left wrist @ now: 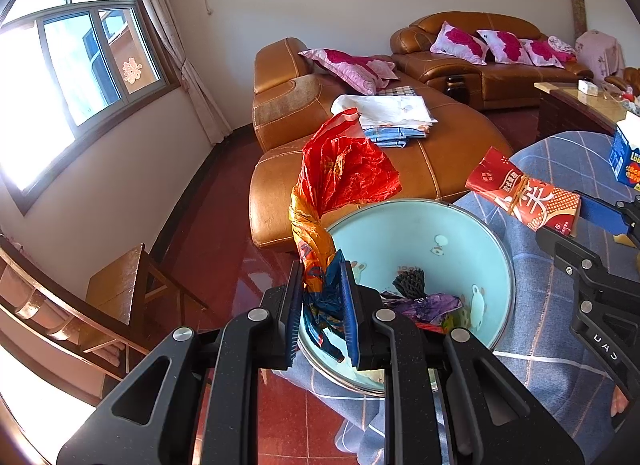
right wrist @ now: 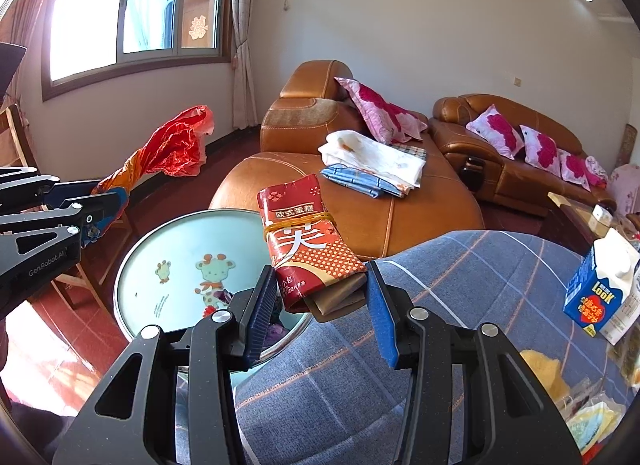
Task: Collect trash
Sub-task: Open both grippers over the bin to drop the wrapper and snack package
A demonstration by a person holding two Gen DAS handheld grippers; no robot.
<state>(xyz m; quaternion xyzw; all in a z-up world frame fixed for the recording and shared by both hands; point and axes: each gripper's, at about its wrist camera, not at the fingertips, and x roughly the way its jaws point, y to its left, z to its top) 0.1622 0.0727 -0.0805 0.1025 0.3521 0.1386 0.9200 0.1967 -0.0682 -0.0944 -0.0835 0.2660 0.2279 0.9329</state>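
Observation:
My left gripper point(left wrist: 322, 301) is shut on a crumpled red, orange and blue plastic bag point(left wrist: 344, 173) and holds it above the near rim of a light blue bin point(left wrist: 424, 237). Several wrappers point(left wrist: 424, 301) lie in the bin's bottom. My right gripper point(right wrist: 320, 297) is shut on a red folded cake package point(right wrist: 308, 241) bound with a rubber band, held over the bin's edge point(right wrist: 132, 261). The package also shows in the left wrist view point(left wrist: 524, 195). The bag also shows in the right wrist view point(right wrist: 172, 149).
A table with a blue checked cloth point(right wrist: 460, 285) is to the right, with a blue and white milk carton point(right wrist: 600, 289) and snack wrappers point(right wrist: 592, 421) on it. A brown leather sofa point(right wrist: 400, 209) with folded cloths stands behind. A wooden stool point(left wrist: 132, 285) stands at left.

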